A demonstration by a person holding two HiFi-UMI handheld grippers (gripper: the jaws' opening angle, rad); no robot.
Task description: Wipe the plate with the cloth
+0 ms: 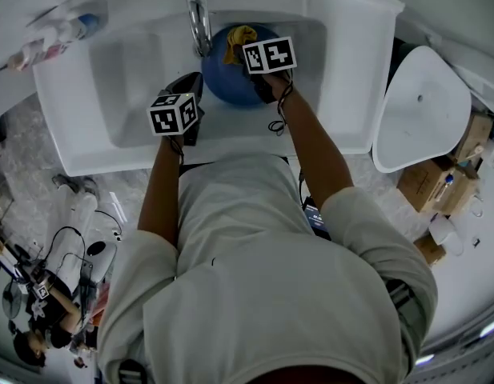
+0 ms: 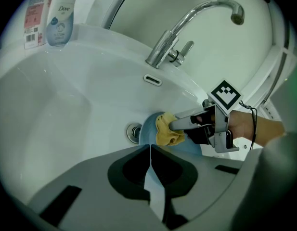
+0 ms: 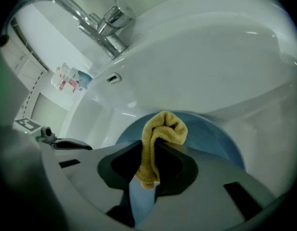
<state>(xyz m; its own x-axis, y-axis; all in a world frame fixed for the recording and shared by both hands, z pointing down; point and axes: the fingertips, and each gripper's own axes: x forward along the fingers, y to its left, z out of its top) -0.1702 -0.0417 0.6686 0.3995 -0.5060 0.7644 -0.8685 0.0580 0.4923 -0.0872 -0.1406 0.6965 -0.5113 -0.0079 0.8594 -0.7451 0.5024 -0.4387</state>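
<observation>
Left gripper [image 2: 149, 150] fingers are clamping the blue plate [image 2: 146, 131] by its rim, while right gripper [image 3: 149, 148] fingers are pinching the yellow cloth [image 3: 163, 129] against it.

Plate [image 1: 230, 82] sat in sink [image 1: 126, 70] below faucet [image 1: 197, 14]. Cloth [image 1: 239, 38] lay on plate, in right tool [image 3: 148, 163]. Left tool [image 2: 149, 163] was at plate's left rim. Bottles [image 1: 58, 34] stood at sink's left rear corner.

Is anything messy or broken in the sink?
Nothing looks wrong. The left claw pinches the blue plate by its rim, and the right claw holds the yellow cloth against it. No spill or crack shows.
</observation>
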